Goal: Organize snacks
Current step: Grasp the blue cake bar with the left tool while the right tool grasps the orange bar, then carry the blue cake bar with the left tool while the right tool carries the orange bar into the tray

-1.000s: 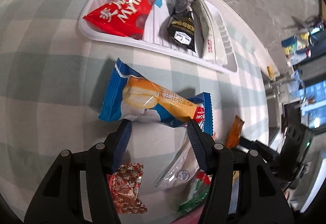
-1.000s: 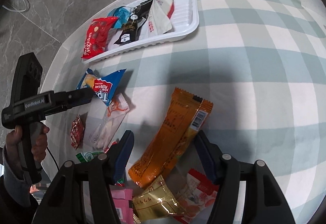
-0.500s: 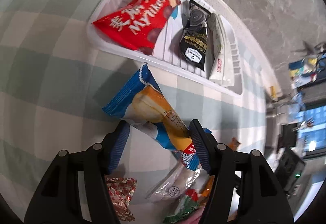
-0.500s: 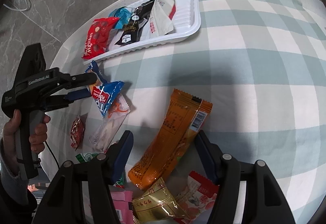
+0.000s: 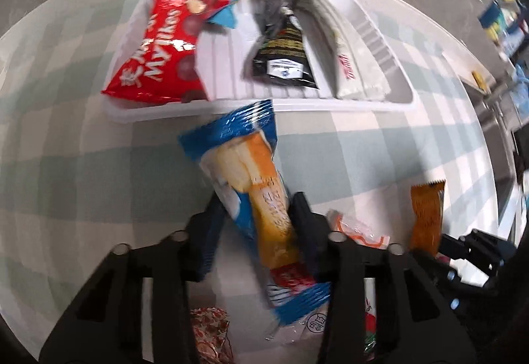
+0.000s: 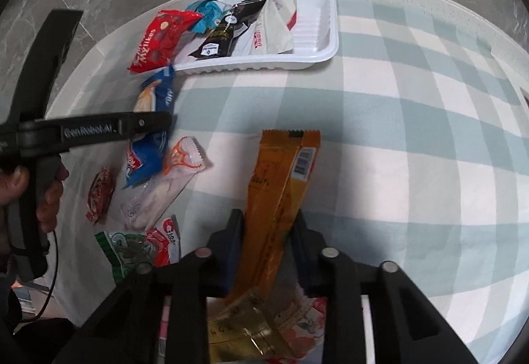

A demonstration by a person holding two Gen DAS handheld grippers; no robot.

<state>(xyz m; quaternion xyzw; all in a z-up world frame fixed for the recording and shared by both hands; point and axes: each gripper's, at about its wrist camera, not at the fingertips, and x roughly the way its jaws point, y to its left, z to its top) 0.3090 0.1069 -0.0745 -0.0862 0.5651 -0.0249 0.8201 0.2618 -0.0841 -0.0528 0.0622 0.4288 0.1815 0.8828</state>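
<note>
Jaws just closed across two light, crinkly, slippery packets, left gripper (image 5: 256, 218) on the blue cake packet (image 5: 246, 185), right gripper (image 6: 267, 231) on the orange packet (image 6: 281, 185), each clamped mid-length, white tray (image 6: 317, 61) lying beyond.

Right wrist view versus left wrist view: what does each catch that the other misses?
Only the right wrist view shows the hand holding the left gripper from the side, the green packet, and the right gripper with jaws pinching the orange packet. Only the left wrist view shows shelving beyond the table. Both show the white tray, red bag, and the blue cake packet clamped in the left gripper's jaws.
</note>
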